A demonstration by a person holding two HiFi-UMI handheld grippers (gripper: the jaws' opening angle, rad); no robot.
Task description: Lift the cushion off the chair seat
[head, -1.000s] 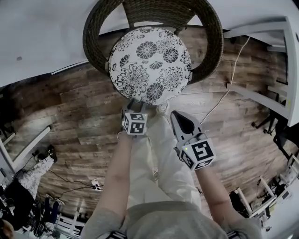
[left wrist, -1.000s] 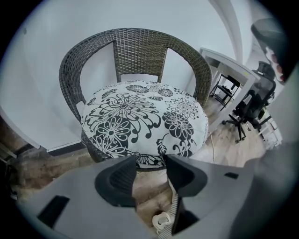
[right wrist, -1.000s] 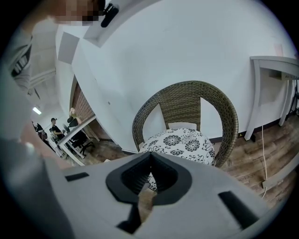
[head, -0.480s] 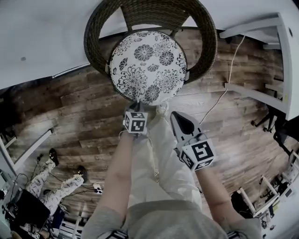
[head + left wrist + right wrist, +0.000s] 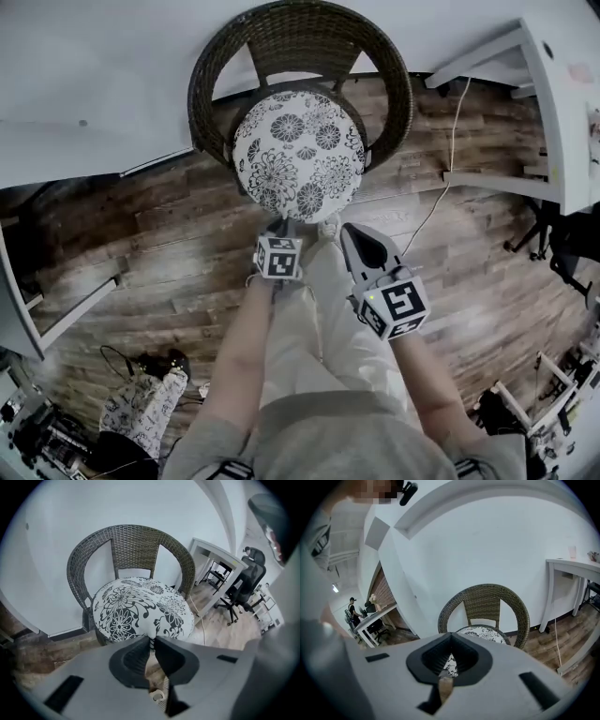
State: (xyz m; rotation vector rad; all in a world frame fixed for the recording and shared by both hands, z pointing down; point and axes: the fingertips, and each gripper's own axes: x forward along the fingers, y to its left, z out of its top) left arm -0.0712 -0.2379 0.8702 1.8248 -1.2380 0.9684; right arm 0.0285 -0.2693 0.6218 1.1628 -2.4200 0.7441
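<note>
The wicker chair point(image 5: 211, 89) stands straight ahead of you by the wall, and the round flowered cushion point(image 5: 298, 155) lies flat on its seat, near rim toward your knees. Your left gripper point(image 5: 281, 227) is pinched onto that near rim, so the lift, as I judge it, should go up and back toward you. Your right gripper point(image 5: 351, 234) hangs just to its right, jaws together on nothing, short of the cushion
</note>
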